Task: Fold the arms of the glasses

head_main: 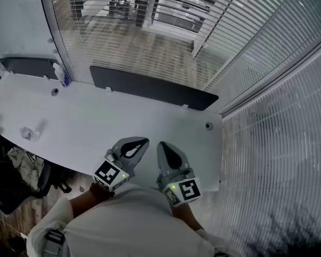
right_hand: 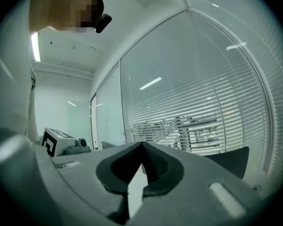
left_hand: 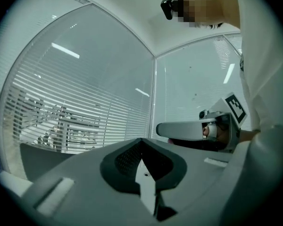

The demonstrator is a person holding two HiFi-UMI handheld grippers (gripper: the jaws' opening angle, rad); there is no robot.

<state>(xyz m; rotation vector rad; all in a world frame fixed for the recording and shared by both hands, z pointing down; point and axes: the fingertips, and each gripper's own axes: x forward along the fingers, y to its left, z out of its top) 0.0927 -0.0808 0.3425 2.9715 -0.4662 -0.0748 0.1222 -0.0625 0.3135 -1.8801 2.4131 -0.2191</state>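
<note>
**Both claws empty, glasses nowhere clear**

Head view: the left claw (head_main: 140,142) and right claw (head_main: 161,146) hang side by side over the near edge of the white bench (head_main: 96,122). A small pale object (head_main: 28,134) far left is too small to name. Left gripper view: jaws together, nothing between. Right gripper view: likewise closed and empty. No folding seems in hand; the next move likely calls for locating the glasses.

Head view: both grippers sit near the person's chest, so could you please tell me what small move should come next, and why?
Probably swing the left gripper toward the small clear object at the left of the desk, possibly the glasses, opening it on the way. Both it and the right gripper are shut, empty and away from that object.
</note>
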